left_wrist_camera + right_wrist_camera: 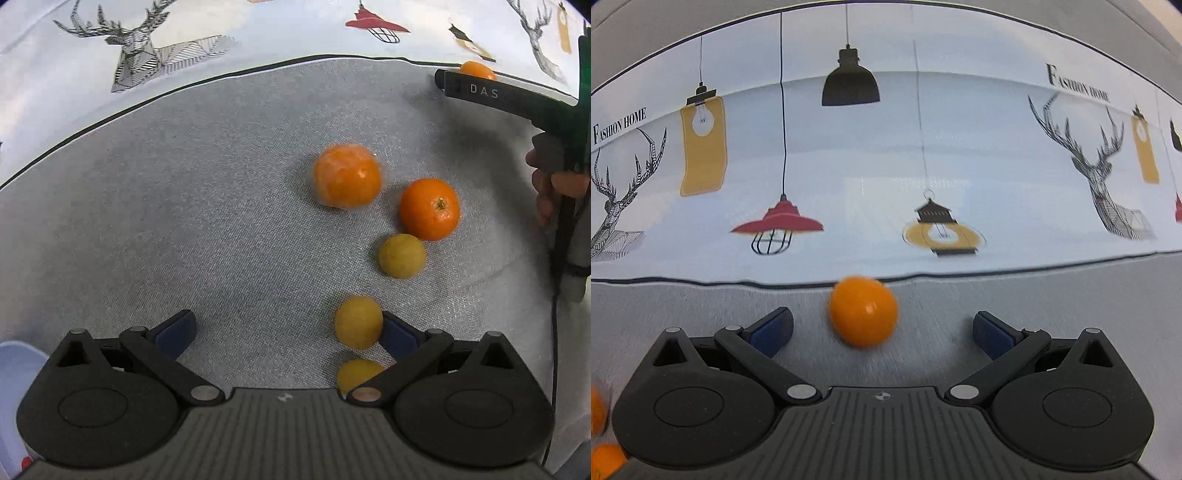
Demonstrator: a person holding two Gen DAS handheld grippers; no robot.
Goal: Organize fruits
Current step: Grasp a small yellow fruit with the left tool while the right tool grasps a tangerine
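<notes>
Left hand-held gripper [286,332]: pointing steeply down at grey tabletop [184,221], jaws wide apart, gripping nothing. One yellow fruit [358,322] between the pads, touching or just beside the right pad [397,334]; contact not certain through blur. Second yellow fruit [360,374] below it, partly hidden by the gripper body. Third yellow fruit [402,255] further up the tabletop, just beside a sharp orange [429,208] with stem scar showing. Blurred orange [347,181] near that one, slightly apart. All five grouped on the right half of the tabletop, well away from the far edge.

Right hand-held gripper [882,330]: jaws wide apart, holding nothing. Small orange [863,311] between the pads, touching neither, close to the far edge of the tabletop [701,302], blurred. Same gripper seen in the left wrist view as a dark finger [480,91] near the far right corner, with that small orange [478,71] peeking above it and a hand [546,184] on the handle.

Printed cloth [849,166] with deer and lamps beyond the far edge. Two more orange fruits at the lower left of the right wrist view [596,410], cut off.
</notes>
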